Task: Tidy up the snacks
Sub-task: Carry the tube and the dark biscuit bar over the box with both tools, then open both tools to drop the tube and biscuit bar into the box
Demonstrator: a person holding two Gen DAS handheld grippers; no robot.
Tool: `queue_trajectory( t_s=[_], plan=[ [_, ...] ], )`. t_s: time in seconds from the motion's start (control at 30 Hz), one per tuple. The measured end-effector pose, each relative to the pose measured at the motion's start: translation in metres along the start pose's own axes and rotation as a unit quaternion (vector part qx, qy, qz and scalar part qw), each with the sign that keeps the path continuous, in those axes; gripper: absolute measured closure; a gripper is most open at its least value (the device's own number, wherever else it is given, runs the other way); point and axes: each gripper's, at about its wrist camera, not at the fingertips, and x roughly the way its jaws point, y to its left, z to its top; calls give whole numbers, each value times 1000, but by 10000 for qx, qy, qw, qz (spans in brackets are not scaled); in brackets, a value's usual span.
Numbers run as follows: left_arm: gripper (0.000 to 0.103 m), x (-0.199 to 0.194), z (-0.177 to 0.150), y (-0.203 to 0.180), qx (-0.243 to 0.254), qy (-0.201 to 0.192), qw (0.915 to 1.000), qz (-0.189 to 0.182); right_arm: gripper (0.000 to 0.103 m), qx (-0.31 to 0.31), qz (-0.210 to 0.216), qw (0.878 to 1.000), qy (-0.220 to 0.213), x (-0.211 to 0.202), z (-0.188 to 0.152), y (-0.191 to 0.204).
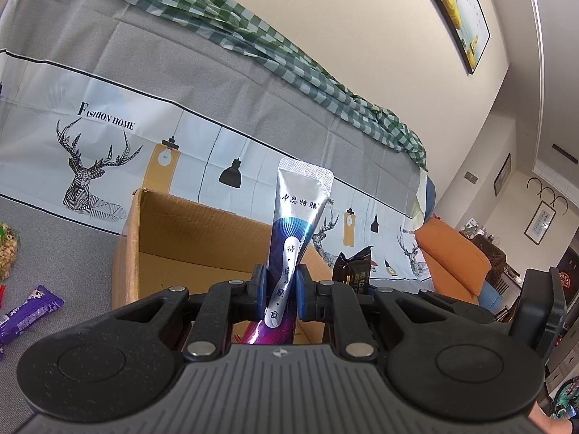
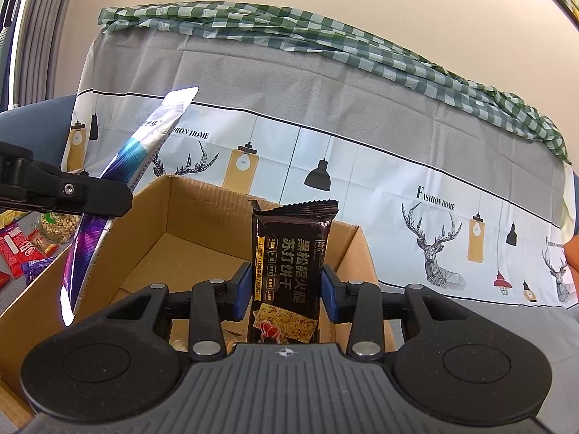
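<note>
My left gripper (image 1: 281, 294) is shut on a long silver and purple sachet (image 1: 295, 224) that stands upright between its blue pads, above the open cardboard box (image 1: 188, 231). The same sachet (image 2: 141, 152) and the left gripper's black finger (image 2: 72, 191) show at the left of the right wrist view. My right gripper (image 2: 286, 291) is shut on a black cracker packet (image 2: 289, 264), held upright over the cardboard box (image 2: 188, 253). That black packet (image 1: 356, 267) also peeks in beside the sachet in the left wrist view.
Loose snacks lie on the grey cloth left of the box: a purple bar (image 1: 29, 313), a bag of rings (image 1: 7, 253), red packets (image 2: 18, 253). A deer-print cloth (image 1: 108, 137) hangs behind, an orange cushion (image 1: 452, 260) sits to the right.
</note>
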Motion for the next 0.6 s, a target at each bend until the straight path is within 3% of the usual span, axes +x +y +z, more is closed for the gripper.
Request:
queue_trajectory(
  t_s=[0.23, 0.33, 0.43, 0.6],
  plan=[
    [85, 0, 0, -1, -5, 21, 10000, -12, 62, -4, 0, 10000, 3, 0, -1, 1],
    [79, 5, -1, 0, -76, 223, 9996, -149, 61, -14, 10, 10000, 38, 3, -1, 2],
    [68, 5, -1, 0, -57, 218, 9997, -27, 44, -50, -99, 9999, -14, 2, 0, 2],
    [68, 3, 1, 9, -250, 216, 9995, 25, 38, 38, -86, 9999, -54, 1, 2, 1]
  ],
)
